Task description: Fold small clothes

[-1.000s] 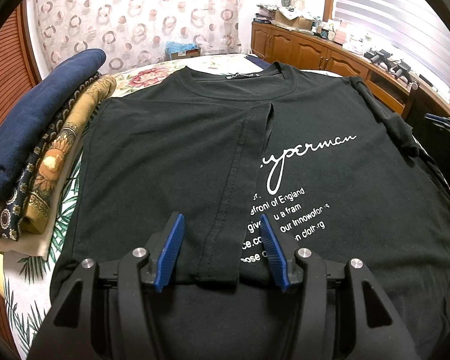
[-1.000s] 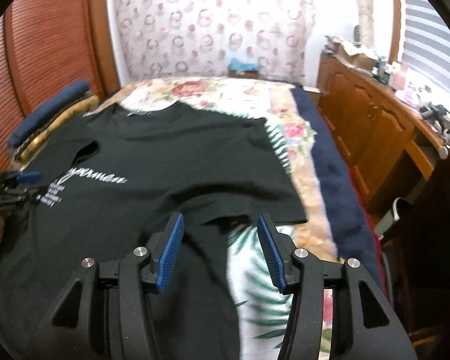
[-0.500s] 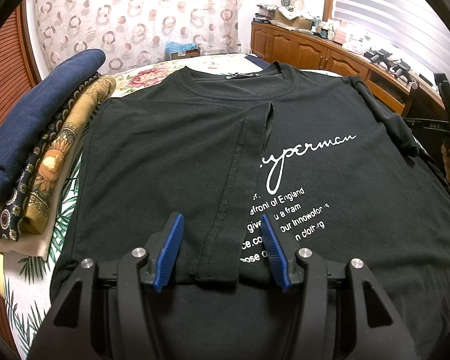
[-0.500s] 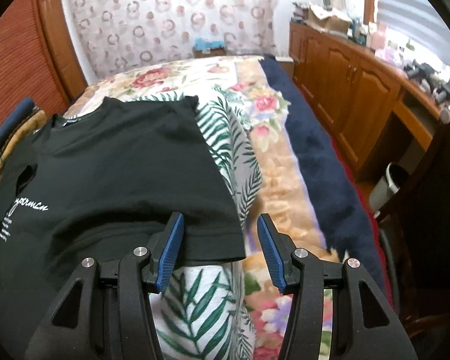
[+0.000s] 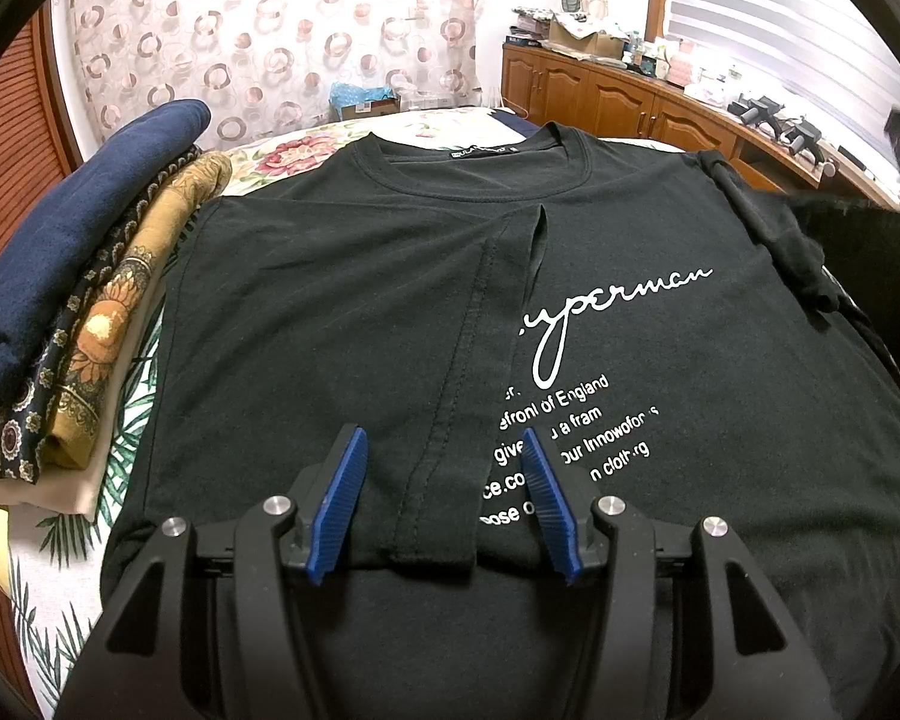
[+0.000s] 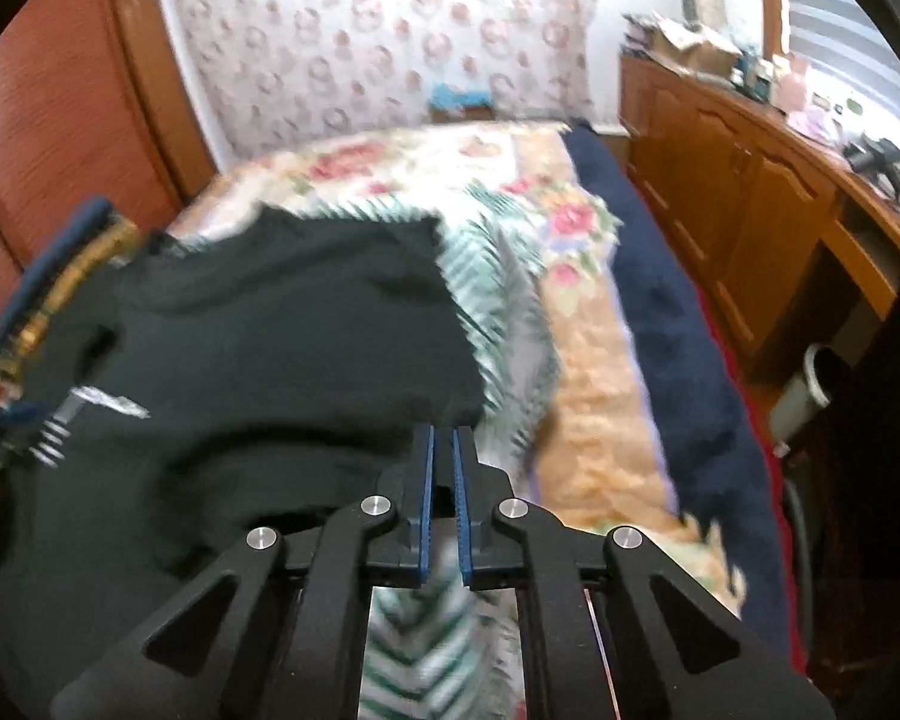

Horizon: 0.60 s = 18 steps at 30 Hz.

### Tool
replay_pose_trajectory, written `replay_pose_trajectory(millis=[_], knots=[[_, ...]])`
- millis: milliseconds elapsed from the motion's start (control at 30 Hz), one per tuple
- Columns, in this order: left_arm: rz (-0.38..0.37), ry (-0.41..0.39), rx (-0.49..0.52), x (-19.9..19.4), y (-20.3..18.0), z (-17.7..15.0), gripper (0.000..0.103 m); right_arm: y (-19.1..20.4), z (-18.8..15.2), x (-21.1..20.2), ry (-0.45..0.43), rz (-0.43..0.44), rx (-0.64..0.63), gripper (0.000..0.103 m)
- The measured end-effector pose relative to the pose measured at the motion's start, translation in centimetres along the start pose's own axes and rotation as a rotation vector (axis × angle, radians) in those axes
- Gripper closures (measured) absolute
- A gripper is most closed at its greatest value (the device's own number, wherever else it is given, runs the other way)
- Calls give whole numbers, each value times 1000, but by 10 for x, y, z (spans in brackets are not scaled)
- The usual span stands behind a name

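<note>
A black T-shirt (image 5: 342, 312) with white "Superman" print lies face up on the bed, its left sleeve (image 5: 450, 450) folded inward over the chest. My left gripper (image 5: 441, 441) hovers open above that folded sleeve, its blue pads (image 5: 342, 492) on either side of the hem without pressing it. In the right wrist view the T-shirt (image 6: 258, 360) fills the left half. My right gripper (image 6: 444, 429) is shut on the corner of the right sleeve (image 6: 450, 402), with black cloth pinched between the pads. In the left wrist view that sleeve (image 5: 852, 222) shows as a raised, blurred flap at the right edge.
A stack of folded clothes (image 5: 72, 276), navy on top, sits left of the shirt. The floral bedspread (image 6: 576, 312) and a navy blanket (image 6: 678, 360) extend right of it. Wooden cabinets (image 6: 750, 198) line the right wall, with a white bin (image 6: 804, 390) on the floor.
My right gripper slid right to the sleeve's corner, then closed on it. The sleeve edge has lifted at the right of the left wrist view. The left gripper has stayed put.
</note>
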<state>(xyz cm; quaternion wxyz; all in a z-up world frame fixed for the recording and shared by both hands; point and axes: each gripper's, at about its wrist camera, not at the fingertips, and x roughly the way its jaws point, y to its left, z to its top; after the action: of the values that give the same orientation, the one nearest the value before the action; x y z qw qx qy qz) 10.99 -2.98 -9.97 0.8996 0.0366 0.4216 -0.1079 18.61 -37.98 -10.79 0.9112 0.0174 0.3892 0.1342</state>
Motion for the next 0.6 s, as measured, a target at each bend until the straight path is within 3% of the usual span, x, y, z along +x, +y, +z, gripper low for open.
replay_pose_trajectory(millis=[233,433,467,533,567,600], knots=[[0,0,0,1,-1,0,50,67,45,-21,-97,88,-127,101],[0,0,0,0,-1,0,50,149,85,-6,-98,186,-250,100],[0,0,0,0,-1,0,50,157,89,-2,-96,183,-264,98],[-1,0,0,0,-1,1,50,173,93,-1,-100,182,-294,73],[0,0,0,1,-1,1,50,177,94,-2,-108,180,-304,55],[0,0,1,1,-1,1,50,179,92,-4,-120,171,-311,54]])
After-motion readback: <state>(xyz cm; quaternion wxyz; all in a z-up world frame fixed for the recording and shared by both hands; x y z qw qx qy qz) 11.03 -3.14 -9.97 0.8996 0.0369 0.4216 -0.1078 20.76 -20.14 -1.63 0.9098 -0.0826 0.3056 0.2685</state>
